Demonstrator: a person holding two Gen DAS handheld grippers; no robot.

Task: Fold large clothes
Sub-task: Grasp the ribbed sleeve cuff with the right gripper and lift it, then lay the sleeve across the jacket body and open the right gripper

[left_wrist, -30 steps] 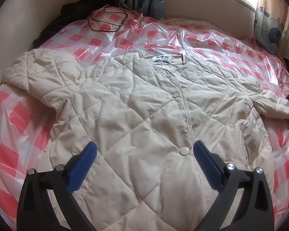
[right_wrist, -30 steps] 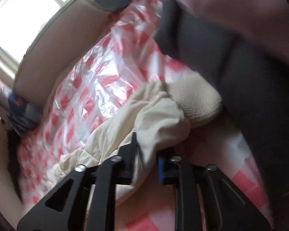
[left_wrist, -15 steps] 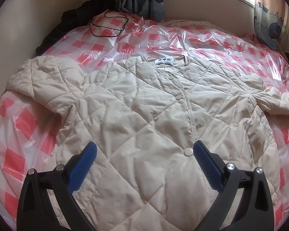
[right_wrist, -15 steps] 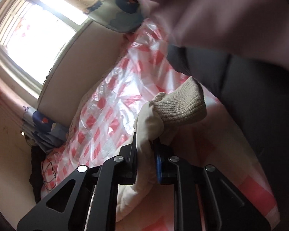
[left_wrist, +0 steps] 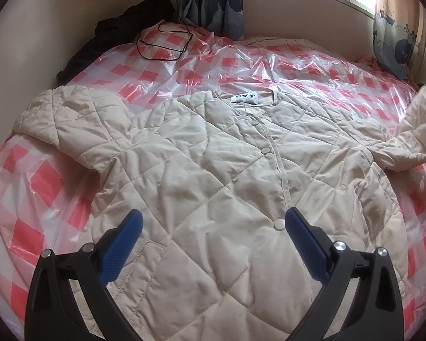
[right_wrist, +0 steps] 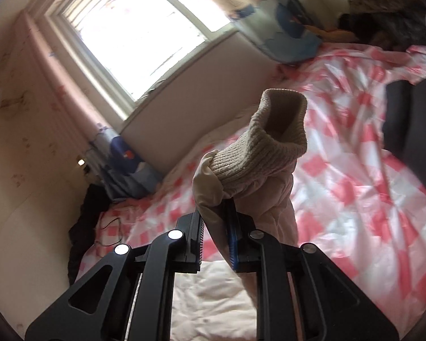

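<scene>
Sleeve (right_wrist: pixel 241 199) clamped in right gripper (right_wrist: pixel 215 227)

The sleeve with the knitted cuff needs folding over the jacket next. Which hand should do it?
Right. Its hand-held gripper already pinches that sleeve and holds it up off the bed. The left one hangs open over the jacket.

Left gripper (left_wrist: pixel 210 227): fingers (left_wrist: pixel 122 244) spread wide, blue pads facing inward, nothing between them; pointed steeply downward. Right gripper (right_wrist: pixel 215 230): fingers (right_wrist: pixel 231 236) clamped together on a fold of cream sleeve (right_wrist: pixel 258 159), pointed only slightly below level, rolled to one side.
</scene>
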